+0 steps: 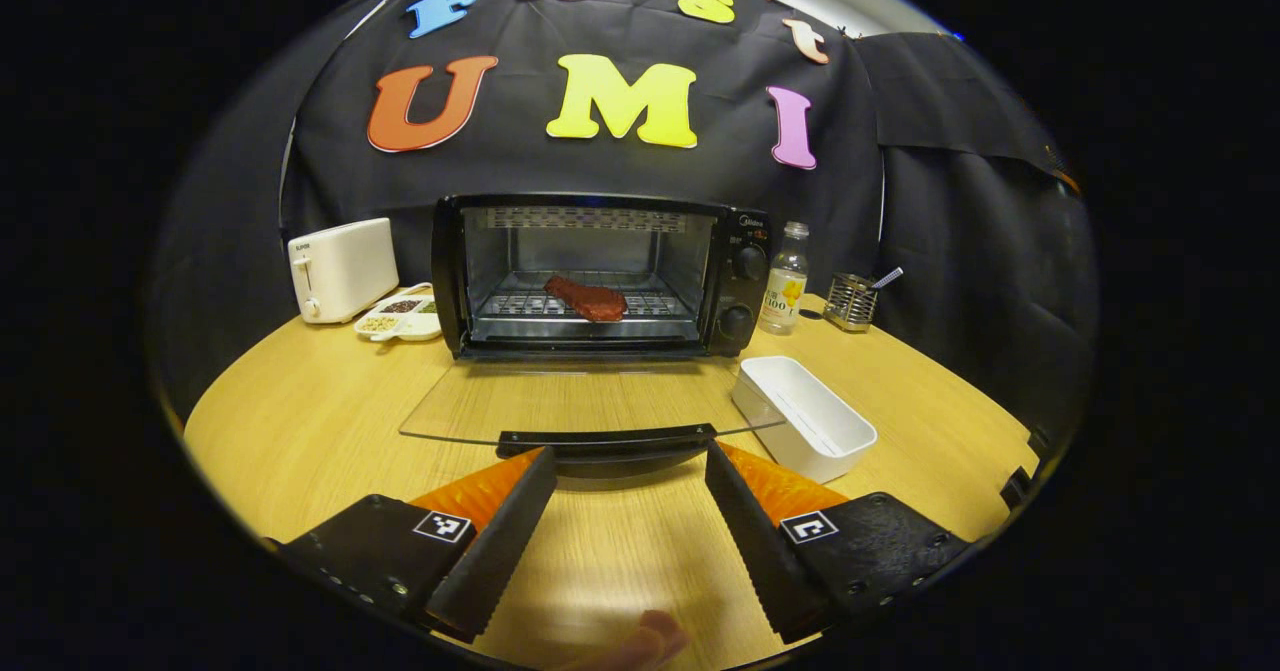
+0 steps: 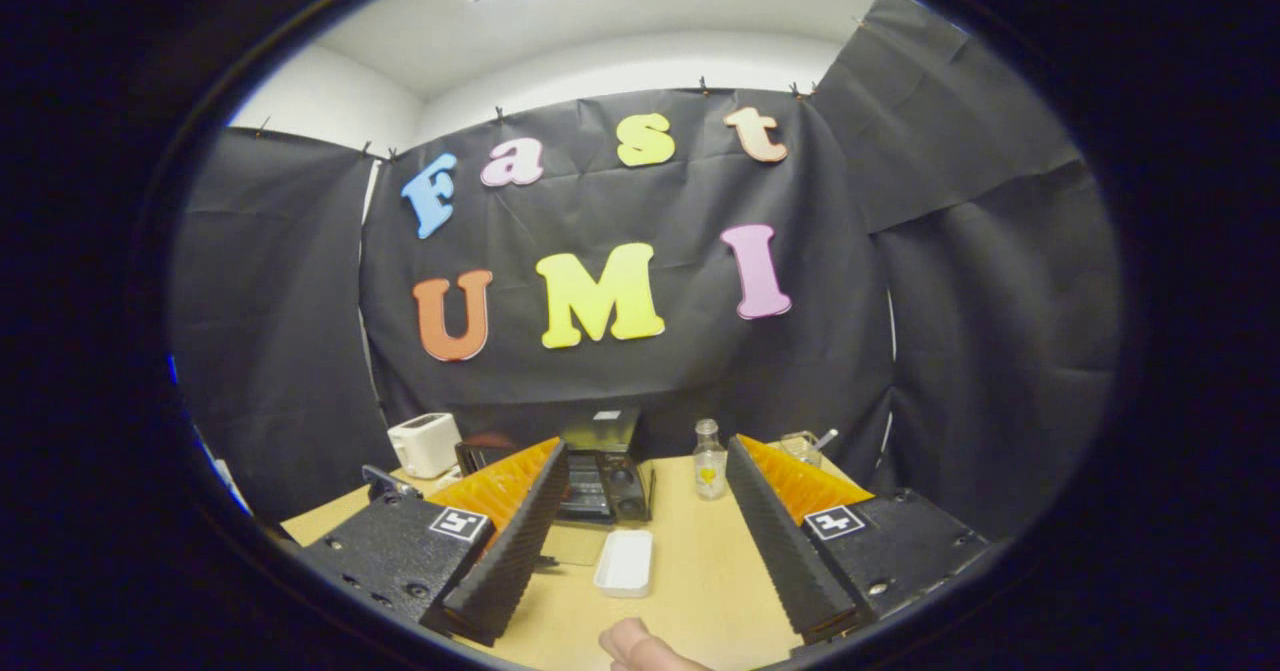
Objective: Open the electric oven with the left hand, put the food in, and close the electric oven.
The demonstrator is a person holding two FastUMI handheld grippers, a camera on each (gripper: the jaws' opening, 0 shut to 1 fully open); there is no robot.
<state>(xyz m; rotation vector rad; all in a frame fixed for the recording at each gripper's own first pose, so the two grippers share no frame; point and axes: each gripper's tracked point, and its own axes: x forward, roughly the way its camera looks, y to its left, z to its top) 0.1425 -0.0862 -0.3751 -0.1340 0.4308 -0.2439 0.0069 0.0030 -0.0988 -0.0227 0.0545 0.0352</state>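
Note:
In the left gripper view the black electric oven [image 1: 745,251] stands at the back of the wooden table. Its glass door [image 1: 560,401] lies folded down flat. A reddish-brown piece of food [image 1: 588,299] rests on the wire rack inside. The door's black handle [image 1: 605,441] is just beyond the fingertips of my left gripper [image 1: 630,456], which is open and holds nothing. My right gripper [image 2: 645,446] is raised high above the table and open, with nothing between its fingers. Far below it sits the oven [image 2: 605,486].
A white toaster [image 1: 342,269] and a divided dish of seeds [image 1: 400,316] stand left of the oven. A bottle [image 1: 785,291] and a wire holder [image 1: 852,301] stand to its right. An empty white container [image 1: 805,416] lies beside the door. A fingertip [image 1: 650,641] shows at the bottom.

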